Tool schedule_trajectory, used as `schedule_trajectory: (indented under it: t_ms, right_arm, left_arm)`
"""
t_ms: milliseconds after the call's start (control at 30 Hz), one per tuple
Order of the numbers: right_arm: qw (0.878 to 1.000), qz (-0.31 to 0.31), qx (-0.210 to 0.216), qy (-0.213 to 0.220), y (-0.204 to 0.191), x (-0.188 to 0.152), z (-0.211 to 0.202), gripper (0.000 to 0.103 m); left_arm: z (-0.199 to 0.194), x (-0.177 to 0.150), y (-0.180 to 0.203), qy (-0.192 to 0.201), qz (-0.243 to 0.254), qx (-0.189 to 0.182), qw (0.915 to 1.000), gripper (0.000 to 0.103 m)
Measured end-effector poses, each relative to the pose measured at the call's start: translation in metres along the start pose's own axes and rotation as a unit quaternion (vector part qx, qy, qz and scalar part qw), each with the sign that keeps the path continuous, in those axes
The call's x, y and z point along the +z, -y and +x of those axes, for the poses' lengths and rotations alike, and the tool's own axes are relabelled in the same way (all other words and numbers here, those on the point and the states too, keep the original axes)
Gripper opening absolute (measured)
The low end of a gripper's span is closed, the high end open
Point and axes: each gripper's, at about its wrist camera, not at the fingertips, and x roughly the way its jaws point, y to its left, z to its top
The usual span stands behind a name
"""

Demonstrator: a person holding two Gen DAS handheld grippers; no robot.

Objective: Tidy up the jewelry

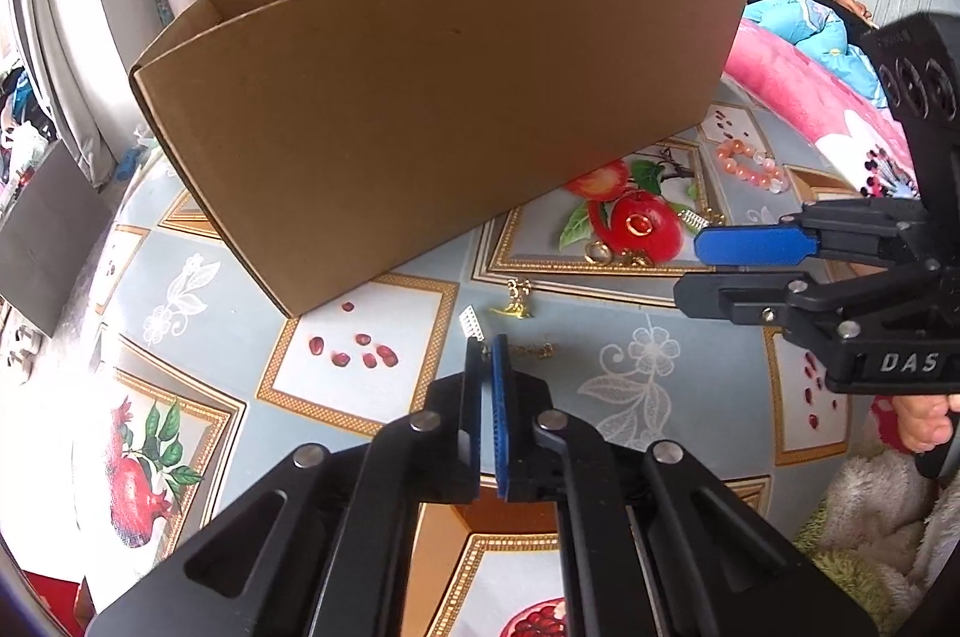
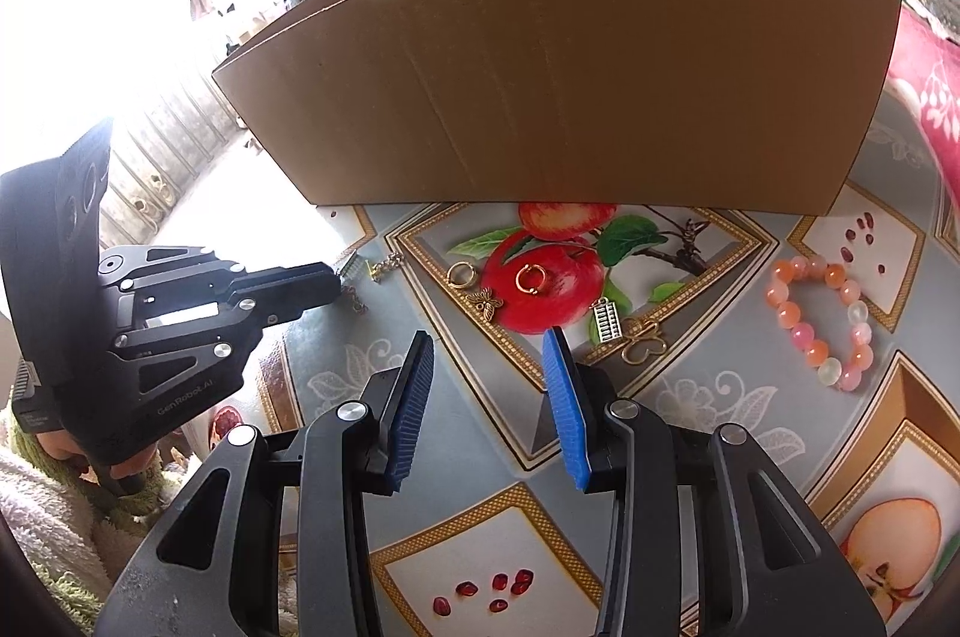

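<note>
A: Seemingly little has been sorted; the bead bracelet (image 2: 821, 324), gold rings (image 2: 531, 276) and charms (image 2: 606, 320) are all seen loose on the surface (image 2: 690, 433), in front of the cardboard box (image 2: 558, 79); its inside is hidden.

B: Agreed; the left hand-held gripper (image 1: 487, 346) is closed, seemingly on a silver charm (image 1: 471, 324); the right hand-held gripper (image 2: 489, 355) is held wide, empty, near the box, which blocks nothing.

The left gripper (image 1: 487, 346) is sitting with its blue-padded jaws pressed almost together, only a sliver showing between them. The right gripper (image 2: 489, 346) is holding its jaws wide apart, nothing lying between the pads. A hand (image 1: 927, 424) is gripping the right tool's handle behind the jaws; each gripper is pointing across the other's front.
</note>
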Motion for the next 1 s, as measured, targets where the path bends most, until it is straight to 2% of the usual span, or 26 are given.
schedule_trajectory:
  t_ms: [167,300,433,567,633,733,833,1000]
  right_arm:
    - [1.0,-0.001,0.004,0.001,0.001,-0.002,-0.002,0.037]
    - [1.0,-0.004,0.004,0.002,-0.001,-0.002,-0.003,0.037]
    - [1.0,-0.004,0.003,0.007,-0.001,0.001,-0.005,0.037]
    - [1.0,-0.004,0.003,0.007,0.0,0.001,-0.005,0.037]
    - [1.0,-0.004,0.002,0.006,0.001,0.001,-0.005,0.037]
    - [1.0,-0.003,0.001,0.004,0.002,0.0,-0.005,0.037]
    - [1.0,-0.001,-0.001,0.005,0.003,0.0,-0.007,0.037]
    - [1.0,0.0,-0.008,0.012,0.003,-0.002,-0.015,0.037]
  left_arm:
    - [-0.005,0.006,0.005,0.015,0.021,0.005,0.9997,0.006]
    - [0.005,0.012,0.006,-0.001,0.022,0.008,0.9997,0.01]
    - [0.01,0.012,0.007,-0.007,0.029,0.017,0.9994,0.021]
    - [0.012,0.012,0.001,-0.008,0.014,0.017,0.9997,0.022]
    - [0.012,0.011,0.001,-0.005,0.013,0.016,0.9998,0.021]
    - [0.011,0.009,0.005,-0.003,0.027,0.015,0.9995,0.01]
    - [0.01,0.007,0.007,0.0,0.035,0.015,0.9993,0.004]
    - [0.008,0.005,0.002,0.004,0.021,0.012,0.9997,0.002]
